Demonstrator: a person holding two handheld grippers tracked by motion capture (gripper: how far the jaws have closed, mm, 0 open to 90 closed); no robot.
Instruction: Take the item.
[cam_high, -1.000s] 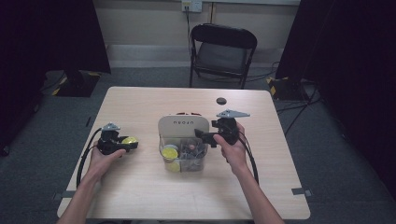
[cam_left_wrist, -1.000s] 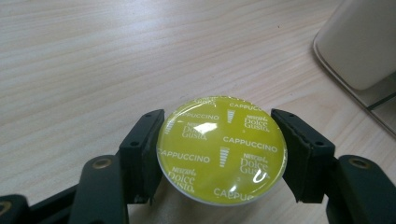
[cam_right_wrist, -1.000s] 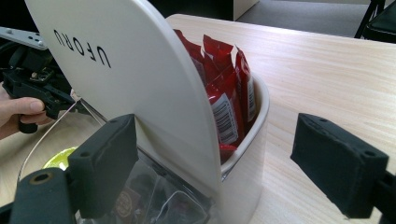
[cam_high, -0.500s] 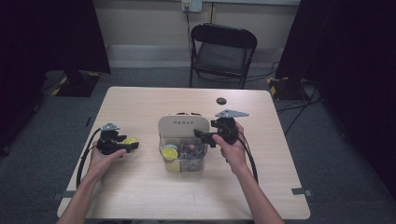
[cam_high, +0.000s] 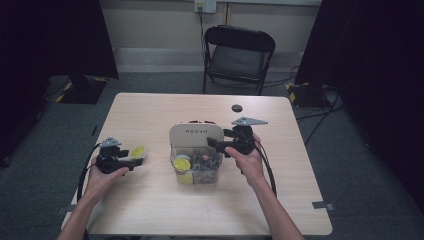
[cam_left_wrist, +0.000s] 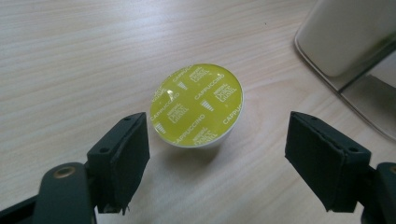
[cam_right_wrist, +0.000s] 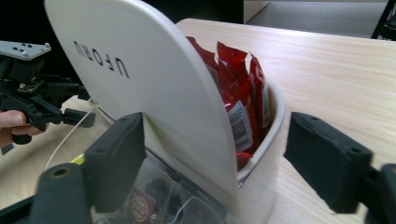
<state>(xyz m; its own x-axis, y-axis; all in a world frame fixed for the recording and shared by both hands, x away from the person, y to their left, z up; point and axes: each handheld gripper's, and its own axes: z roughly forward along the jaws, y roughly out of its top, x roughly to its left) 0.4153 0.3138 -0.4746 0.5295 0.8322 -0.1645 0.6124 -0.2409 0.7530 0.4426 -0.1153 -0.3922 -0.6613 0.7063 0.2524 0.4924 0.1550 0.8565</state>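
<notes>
Room: dark curtains on both sides, a folding chair (cam_high: 239, 55) behind the pale wooden surface (cam_high: 150, 200) where I work.
Container: a clear box (cam_high: 196, 162) with a white upright lid (cam_high: 196, 136) stands mid-surface; red packets (cam_right_wrist: 240, 88) sit in the section behind the lid, small items and another yellow capsule in the clear part in front.
Capsule: the yellow cappuccino capsule (cam_left_wrist: 196, 105) stands on the bare wood well left of the box, foil top up; in the high view it shows as a yellow spot (cam_high: 137, 150) just ahead of my left gripper's tips.
Left gripper: my left gripper (cam_left_wrist: 217, 154) was clamped on the capsule a second ago; its jaws have just been opening and now stand wide, one on either side of the capsule's near edge, neither pad touching it.
Meaning: I judge the capsule as set down and released, so this piece of the unloading is done and the left hand is free to back off.
Right gripper: my right gripper (cam_right_wrist: 205, 163) sits at the box with the lid's edge between its jaws, which have just been closing. The left pad looks to be against the lid, though I cannot be sure from this angle; the right pad stands well off the box wall.
Next: probably steadying the lid or box for another pick.
</notes>
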